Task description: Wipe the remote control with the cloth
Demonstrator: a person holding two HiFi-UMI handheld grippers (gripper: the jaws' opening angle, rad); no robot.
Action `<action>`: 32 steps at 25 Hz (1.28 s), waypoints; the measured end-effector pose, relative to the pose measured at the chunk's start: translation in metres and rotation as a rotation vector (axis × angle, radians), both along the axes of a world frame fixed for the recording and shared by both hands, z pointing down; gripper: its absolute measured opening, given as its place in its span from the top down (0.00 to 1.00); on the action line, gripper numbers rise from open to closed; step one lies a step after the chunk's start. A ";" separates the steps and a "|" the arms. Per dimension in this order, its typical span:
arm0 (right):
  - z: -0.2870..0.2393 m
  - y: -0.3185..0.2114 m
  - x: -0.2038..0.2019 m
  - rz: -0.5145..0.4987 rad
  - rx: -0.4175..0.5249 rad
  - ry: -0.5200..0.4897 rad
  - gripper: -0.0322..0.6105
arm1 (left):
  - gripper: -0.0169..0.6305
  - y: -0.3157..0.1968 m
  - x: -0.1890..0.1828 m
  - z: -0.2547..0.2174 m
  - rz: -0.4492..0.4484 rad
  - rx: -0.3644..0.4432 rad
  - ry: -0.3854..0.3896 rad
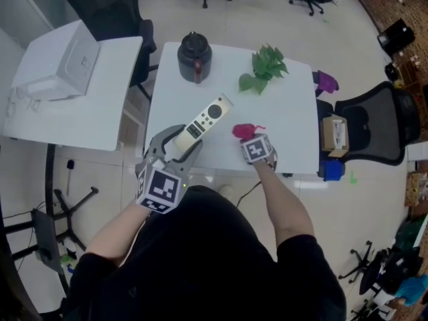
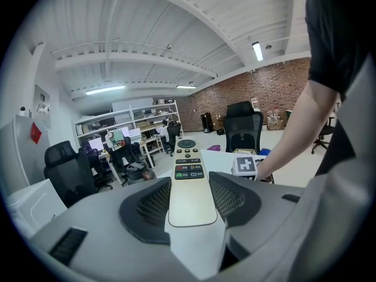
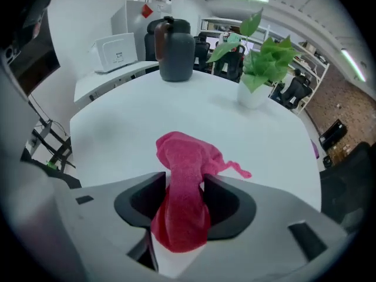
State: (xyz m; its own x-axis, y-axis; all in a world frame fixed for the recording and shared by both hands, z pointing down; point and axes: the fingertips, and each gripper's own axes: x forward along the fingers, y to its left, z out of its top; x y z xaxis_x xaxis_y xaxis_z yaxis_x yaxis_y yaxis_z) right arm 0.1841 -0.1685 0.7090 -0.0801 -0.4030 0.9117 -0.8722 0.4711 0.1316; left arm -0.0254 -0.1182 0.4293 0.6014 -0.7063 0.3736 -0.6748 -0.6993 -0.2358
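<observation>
White table (image 1: 294,112) stood in an open office | left gripper (image 2: 191,195) clamped the near end of the remote control (image 1: 204,120), left of centre | right gripper (image 3: 185,184) held its jaws spread wide around the pink cloth (image 1: 244,131), slack on the table, just right of the remote control.
</observation>
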 end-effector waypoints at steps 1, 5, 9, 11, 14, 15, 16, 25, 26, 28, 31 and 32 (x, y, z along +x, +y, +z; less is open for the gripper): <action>0.001 0.002 0.005 0.013 -0.012 0.007 0.63 | 0.65 0.001 0.001 -0.001 0.005 0.007 -0.005; -0.009 0.002 0.009 0.039 0.021 -0.018 0.79 | 0.65 0.001 0.003 -0.004 0.017 0.034 -0.023; -0.049 0.001 -0.007 0.036 0.129 -0.159 0.80 | 0.65 -0.001 0.007 -0.006 0.027 0.062 -0.046; -0.088 0.000 -0.015 0.025 0.234 -0.241 0.80 | 0.65 -0.004 0.009 -0.006 0.033 0.081 -0.064; -0.163 0.011 -0.033 -0.002 0.390 -0.343 0.80 | 0.65 -0.011 0.010 -0.006 0.035 0.108 -0.091; -0.189 0.017 -0.040 -0.018 0.438 -0.367 0.80 | 0.65 -0.013 0.010 -0.006 0.034 0.116 -0.099; -0.214 0.023 -0.047 -0.036 0.485 -0.387 0.80 | 0.65 -0.016 0.010 -0.006 0.033 0.123 -0.108; -0.348 0.064 -0.141 -0.428 0.743 -0.344 0.80 | 0.65 -0.035 0.014 -0.009 0.046 0.190 -0.192; -0.349 0.066 -0.152 -0.471 0.732 -0.316 0.80 | 0.65 -0.035 0.016 -0.009 0.052 0.201 -0.203; -0.346 0.068 -0.173 -0.547 0.704 -0.274 0.80 | 0.65 -0.034 0.021 -0.012 0.065 0.226 -0.227; -0.336 0.071 -0.196 -0.642 0.649 -0.228 0.80 | 0.65 -0.029 0.026 -0.016 0.098 0.282 -0.271; -0.332 0.071 -0.201 -0.664 0.629 -0.214 0.80 | 0.65 -0.027 0.027 -0.017 0.108 0.303 -0.285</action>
